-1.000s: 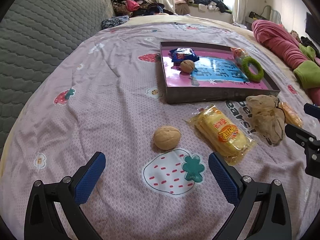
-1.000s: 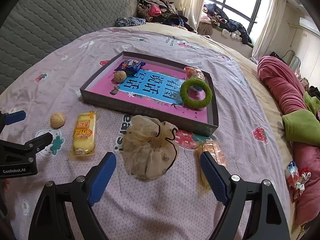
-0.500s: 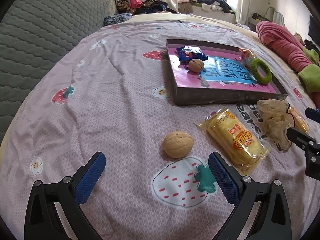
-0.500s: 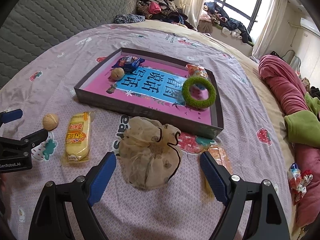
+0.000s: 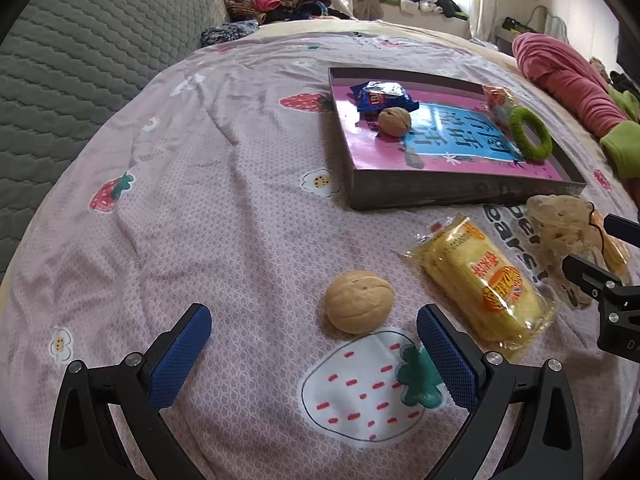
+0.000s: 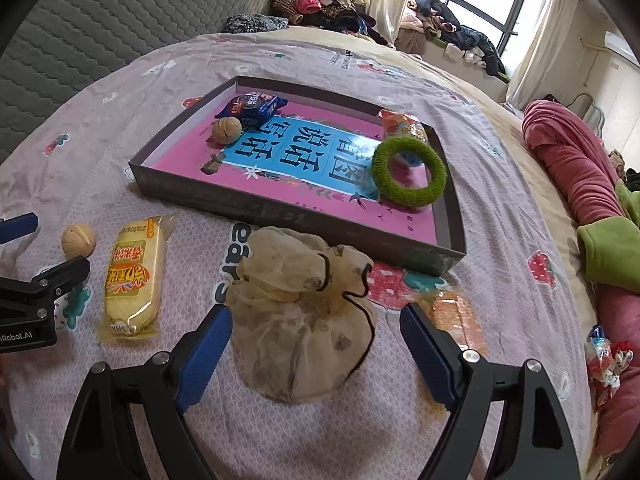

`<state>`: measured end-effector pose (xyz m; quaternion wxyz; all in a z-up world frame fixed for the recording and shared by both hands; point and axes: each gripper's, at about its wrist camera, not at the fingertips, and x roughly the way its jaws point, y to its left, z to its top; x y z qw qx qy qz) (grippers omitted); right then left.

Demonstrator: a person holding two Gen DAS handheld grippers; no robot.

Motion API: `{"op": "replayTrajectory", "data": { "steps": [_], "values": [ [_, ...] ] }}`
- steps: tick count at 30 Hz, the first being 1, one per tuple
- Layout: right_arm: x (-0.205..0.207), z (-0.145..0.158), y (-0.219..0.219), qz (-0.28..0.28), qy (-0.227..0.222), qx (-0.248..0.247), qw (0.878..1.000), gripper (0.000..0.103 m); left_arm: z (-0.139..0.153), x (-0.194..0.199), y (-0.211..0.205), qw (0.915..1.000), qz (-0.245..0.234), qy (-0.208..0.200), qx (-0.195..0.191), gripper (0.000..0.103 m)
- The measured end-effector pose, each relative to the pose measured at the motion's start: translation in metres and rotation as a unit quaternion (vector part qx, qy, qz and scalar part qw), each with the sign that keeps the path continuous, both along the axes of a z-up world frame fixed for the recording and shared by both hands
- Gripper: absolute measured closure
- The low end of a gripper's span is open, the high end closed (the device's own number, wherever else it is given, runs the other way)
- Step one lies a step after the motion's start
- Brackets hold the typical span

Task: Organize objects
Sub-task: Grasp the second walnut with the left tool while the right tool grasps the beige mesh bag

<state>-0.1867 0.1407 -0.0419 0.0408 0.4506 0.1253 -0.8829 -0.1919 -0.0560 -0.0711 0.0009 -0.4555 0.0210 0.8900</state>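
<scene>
A loose walnut (image 5: 358, 301) lies on the bedsheet just ahead of my open left gripper (image 5: 314, 340), between its blue fingertips and nearer the right one. A yellow cake packet (image 5: 482, 280) lies to its right. My right gripper (image 6: 316, 338) is open with its pads either side of a beige mesh pouch (image 6: 302, 312). An orange snack packet (image 6: 456, 318) lies by its right finger. The dark tray (image 6: 280, 210) holds a walnut (image 6: 226, 130), a blue packet (image 6: 252, 108), a green ring (image 6: 409, 176) and an orange packet (image 6: 402, 128).
A grey quilted headboard (image 5: 80, 60) rises at the left. Pink and green bedding (image 6: 580, 184) lies along the right side. Clothes are piled by the window (image 6: 320, 4). A small wrapped sweet (image 6: 608, 356) sits at the right edge.
Both grippers have moved forward. The walnut now sits closer between the left fingertips, and the pouch now lies between the right pads. Nothing was taken hold of.
</scene>
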Motion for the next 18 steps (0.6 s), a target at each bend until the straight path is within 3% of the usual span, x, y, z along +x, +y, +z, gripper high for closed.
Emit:
{"op": "replayTrajectory", "data": {
  "steps": [10,18],
  "values": [
    [-0.018,-0.013,-0.004,-0.002,-0.016,0.012,1.0,0.017,-0.004,-0.007,0.001,0.9999,-0.008,0.001,0.013,0.001],
    [-0.03,-0.026,-0.006,0.004,-0.03,-0.008,0.999,0.018,-0.011,-0.011,0.009,0.9994,-0.028,-0.003,0.022,0.019]
  ]
}}
